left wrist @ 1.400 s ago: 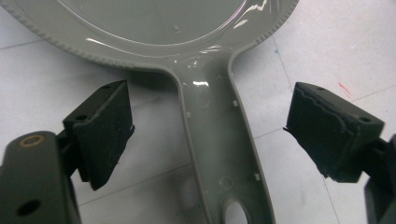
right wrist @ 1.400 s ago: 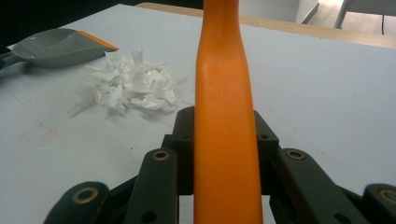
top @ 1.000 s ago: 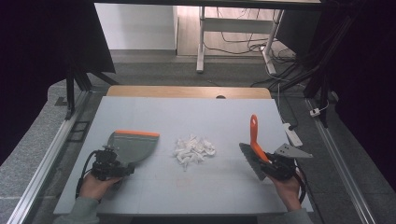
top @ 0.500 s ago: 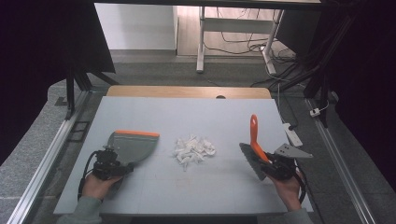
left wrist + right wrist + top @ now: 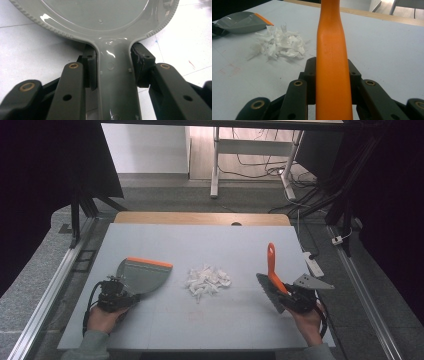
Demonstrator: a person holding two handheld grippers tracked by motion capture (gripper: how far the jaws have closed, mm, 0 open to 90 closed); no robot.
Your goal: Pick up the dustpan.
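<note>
A grey dustpan (image 5: 145, 272) with an orange lip lies flat at the left of the white table (image 5: 200, 240). My left gripper (image 5: 119, 297) has just been closing, and its pads now press both sides of the dustpan's handle (image 5: 116, 82). A pile of white paper scraps (image 5: 206, 280) sits mid-table, between the two tools. At the right, my right gripper (image 5: 291, 296) is shut on the orange handle (image 5: 332, 50) of a brush. The handle points up and away, and the grey bristles (image 5: 266, 290) hang toward the table. The right gripper view shows the scraps (image 5: 279, 45) beside the dustpan (image 5: 239, 22).
A wooden strip (image 5: 200, 218) runs along the table's far edge. A white power strip (image 5: 312, 264) lies just off the right edge, and a metal rail (image 5: 50, 290) runs along the left. Beyond stand white table legs (image 5: 215, 165) and floor cables.
</note>
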